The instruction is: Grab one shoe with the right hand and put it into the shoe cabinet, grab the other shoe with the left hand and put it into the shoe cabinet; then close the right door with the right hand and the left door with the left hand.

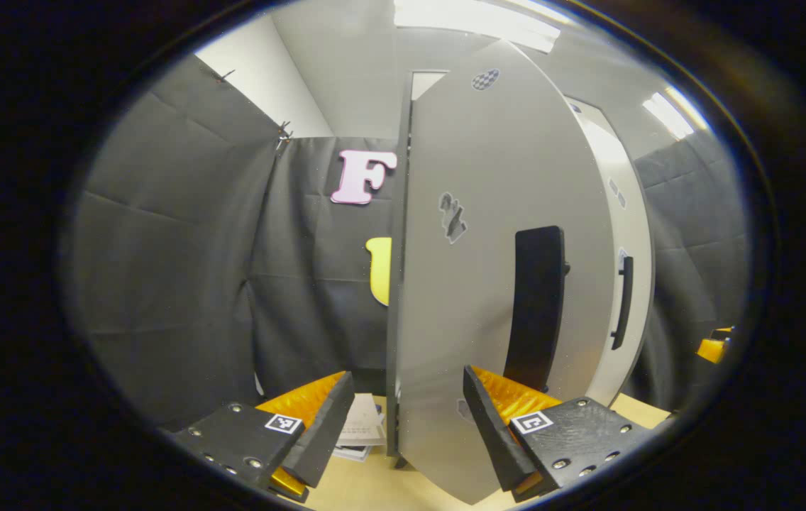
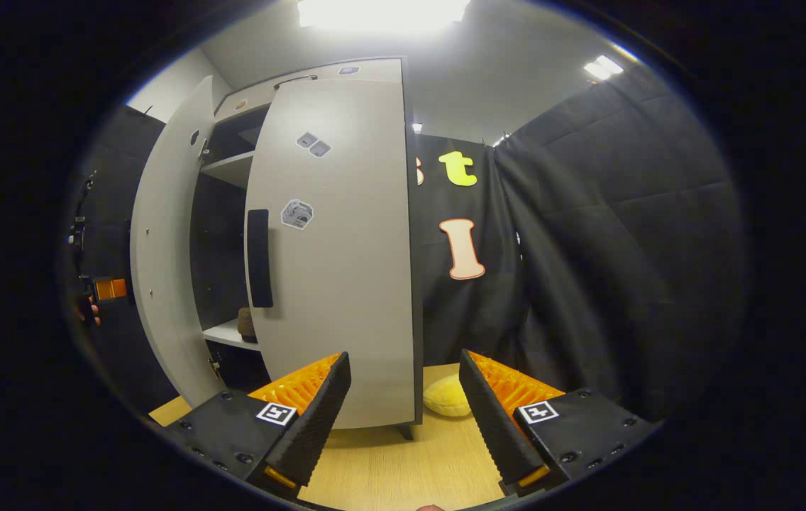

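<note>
Shoe cabinet (image 2: pixel 335 284): pale grey, tall, standing on a light wooden floor (image 2: pixel 403 468); seen ahead and to the left of the right gripper's fingers in the right gripper view
Right door (image 2: pixel 346 248): nearly shut, its face turned toward the right gripper's camera, black vertical handle (image 2: pixel 258 257) near its left edge, small stickers on the upper part; its lower edge sits just above and beyond the right gripper's left finger
Left door (image 1: pixel 488 284): in the left gripper view it stands ahead between the two fingers, edge-on at the left, its broad grey face curving off to the right, with a black handle (image 1: pixel 534 305) above the right finger; in the right gripper view it hangs wide open at the cabinet's left
Shoe (image 2: pixel 246 323): a brownish shape on the lower shelf, partly hidden behind the right door; too small to say more
Left gripper (image 1: pixel 409 419): jaws spread wide, nothing held, the left door's lower edge reaching down between the fingers; contact cannot be told
Right gripper (image 2: pixel 404 397): jaws wide apart, holding nothing, above the bare floor
Yellow soft thing (image 2: pixel 448 397): lying on the floor by the cabinet's right foot, between and beyond the right gripper's fingers
Papers (image 1: pixel 364 429): on the floor, just beyond the left gripper's left finger
</note>
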Demonstrator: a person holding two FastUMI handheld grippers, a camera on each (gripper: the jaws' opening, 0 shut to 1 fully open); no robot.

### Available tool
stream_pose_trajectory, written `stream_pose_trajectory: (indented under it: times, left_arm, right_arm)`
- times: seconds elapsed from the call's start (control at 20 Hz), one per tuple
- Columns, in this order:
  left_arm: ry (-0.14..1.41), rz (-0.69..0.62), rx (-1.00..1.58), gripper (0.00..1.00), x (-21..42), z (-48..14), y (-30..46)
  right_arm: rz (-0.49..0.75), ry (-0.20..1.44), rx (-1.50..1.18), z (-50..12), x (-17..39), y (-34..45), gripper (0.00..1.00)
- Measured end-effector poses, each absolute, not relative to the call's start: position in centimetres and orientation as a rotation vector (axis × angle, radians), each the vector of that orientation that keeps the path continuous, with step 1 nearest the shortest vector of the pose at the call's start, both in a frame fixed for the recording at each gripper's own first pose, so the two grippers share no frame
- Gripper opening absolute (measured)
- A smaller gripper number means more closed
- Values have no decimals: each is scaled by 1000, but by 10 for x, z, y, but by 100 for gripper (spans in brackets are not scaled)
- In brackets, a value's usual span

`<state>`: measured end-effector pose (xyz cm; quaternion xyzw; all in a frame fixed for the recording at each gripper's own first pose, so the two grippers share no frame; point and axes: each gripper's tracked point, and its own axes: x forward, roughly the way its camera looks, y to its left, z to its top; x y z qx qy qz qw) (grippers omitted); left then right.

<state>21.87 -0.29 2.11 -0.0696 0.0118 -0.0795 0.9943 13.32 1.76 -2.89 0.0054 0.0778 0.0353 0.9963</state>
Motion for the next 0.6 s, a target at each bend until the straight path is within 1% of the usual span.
stream_pose_trajectory:
  times: [0.3, 0.4, 0.45, 0.5, 0.55, 0.6]
  left_arm:
    - [50, -253, -144, 94, 243, 13, -64]
    - [58, -251, -133, 94, 253, 7, -73]
    - [61, -245, -128, 90, 261, 5, -74]
    - [65, -243, -132, 90, 264, 5, -75]
    - [68, -246, -140, 94, 264, 3, -77]
    - [72, -249, -149, 94, 265, 2, -77]
  right_arm:
    - [60, 164, 12, -29, 131, 19, 98]
    - [59, 164, 6, -29, 130, 20, 98]
    - [58, 164, 5, -29, 130, 21, 98]
    - [59, 164, 5, -29, 130, 22, 94]
    - [59, 164, 7, -28, 132, 23, 94]
    - [61, 167, 9, -29, 133, 21, 98]
